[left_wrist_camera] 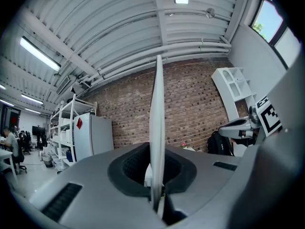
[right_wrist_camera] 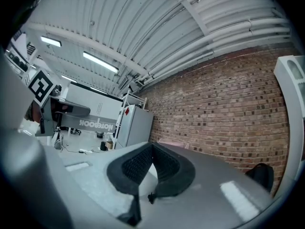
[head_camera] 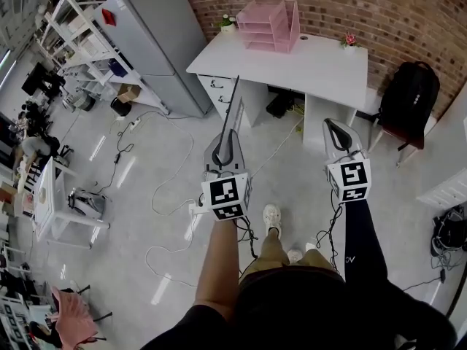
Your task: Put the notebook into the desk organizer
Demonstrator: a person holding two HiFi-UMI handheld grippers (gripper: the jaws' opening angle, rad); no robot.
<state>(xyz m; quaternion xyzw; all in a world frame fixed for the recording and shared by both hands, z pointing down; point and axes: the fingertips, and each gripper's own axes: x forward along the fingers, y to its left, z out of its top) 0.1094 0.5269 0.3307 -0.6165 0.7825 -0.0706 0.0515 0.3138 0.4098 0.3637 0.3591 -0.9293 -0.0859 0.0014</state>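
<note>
Left hand-held gripper (left_wrist_camera: 156,175): clenched on the notebook (left_wrist_camera: 157,118), pads pinching its lower edge. The notebook is edge-on in both views, so it reads only as a thin white blade sticking up and forward. Its cover can't be seen and its bottom end is buried between the pads.

Right hand-held gripper (right_wrist_camera: 152,149): clenched, pads together, nothing between them.

Head view: both hands hidden behind the marker cubes. Left forearm (head_camera: 219,261) bare, right arm (head_camera: 363,246) in a dark sleeve, both stretched forward and side by side over the floor (head_camera: 146,195).

Pink desk organizer (head_camera: 270,24) sits at the back of the white tabletop (head_camera: 314,64) by the brick wall, well apart from the notebook. Its tray contents are too small to tell.
</note>
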